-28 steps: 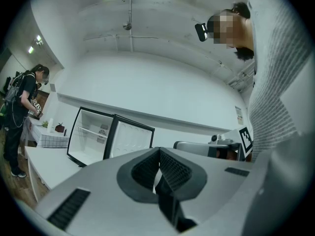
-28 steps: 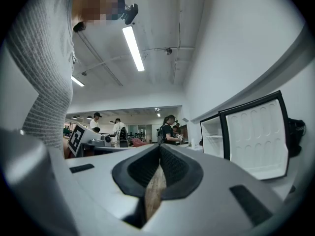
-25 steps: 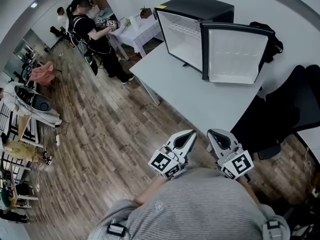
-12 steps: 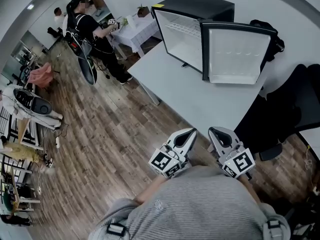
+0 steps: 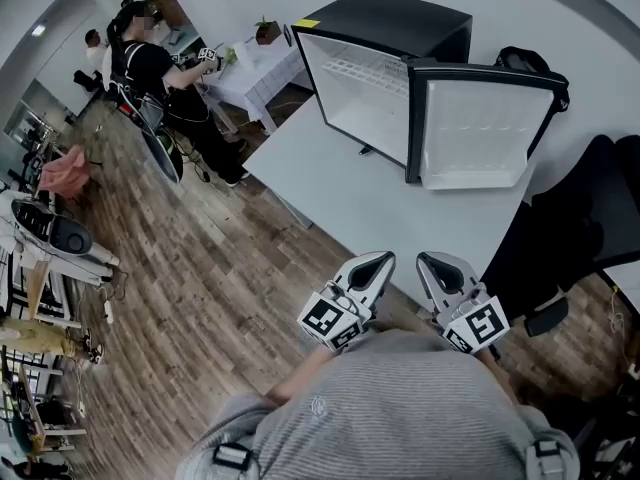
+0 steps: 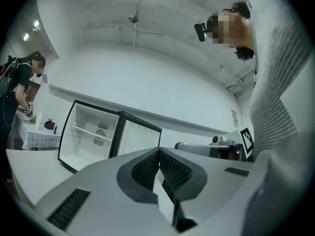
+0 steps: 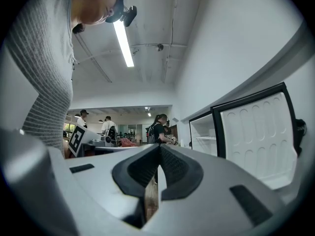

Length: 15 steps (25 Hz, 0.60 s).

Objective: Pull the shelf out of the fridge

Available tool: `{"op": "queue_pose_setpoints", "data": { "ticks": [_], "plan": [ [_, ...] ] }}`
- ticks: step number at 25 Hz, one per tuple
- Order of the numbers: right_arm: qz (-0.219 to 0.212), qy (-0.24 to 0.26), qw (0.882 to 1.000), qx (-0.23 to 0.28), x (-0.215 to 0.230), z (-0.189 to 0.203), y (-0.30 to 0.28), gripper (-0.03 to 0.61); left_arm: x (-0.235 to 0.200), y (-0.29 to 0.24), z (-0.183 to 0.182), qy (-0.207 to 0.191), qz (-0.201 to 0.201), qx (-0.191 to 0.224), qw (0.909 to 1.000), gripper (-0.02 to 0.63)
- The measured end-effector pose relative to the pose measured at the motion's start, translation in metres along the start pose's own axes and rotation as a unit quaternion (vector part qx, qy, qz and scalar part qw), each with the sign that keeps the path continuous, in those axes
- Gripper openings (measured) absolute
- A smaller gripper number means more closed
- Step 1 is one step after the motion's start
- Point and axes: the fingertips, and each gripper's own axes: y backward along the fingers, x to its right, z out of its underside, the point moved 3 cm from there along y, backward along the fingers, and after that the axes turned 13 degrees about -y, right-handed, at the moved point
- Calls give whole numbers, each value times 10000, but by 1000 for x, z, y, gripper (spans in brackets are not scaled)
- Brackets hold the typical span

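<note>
A small black fridge (image 5: 395,28) stands at the far end of a white table (image 5: 370,208), its door (image 5: 485,128) swung open to the right. A white wire shelf (image 5: 365,71) sits inside, across the upper part of the white interior; the shelf (image 6: 91,133) shows in the left gripper view too. My left gripper (image 5: 380,261) and right gripper (image 5: 428,261) are held close to my body at the table's near edge, far from the fridge. Both are shut with nothing between the pads.
A black office chair (image 5: 560,238) stands right of the table. A person (image 5: 165,78) works at a cloth-covered side table (image 5: 255,68) at the back left. Wooden floor (image 5: 190,298) lies to the left, with clutter along the left wall.
The head view has shifted, so the fridge and table sit slightly lower and closer in the frame. The grippers have stayed at my chest, both still shut. The person at the back left has moved.
</note>
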Motion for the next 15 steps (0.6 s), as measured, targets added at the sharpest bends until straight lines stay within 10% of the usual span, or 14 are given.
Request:
{"op": "queue_pose_setpoints", "data": {
  "ticks": [15],
  "plan": [
    [634,30,9979,144,48,-15,-146,14,-163,-48,-4,230,588,18,9980,11]
  ]
}}
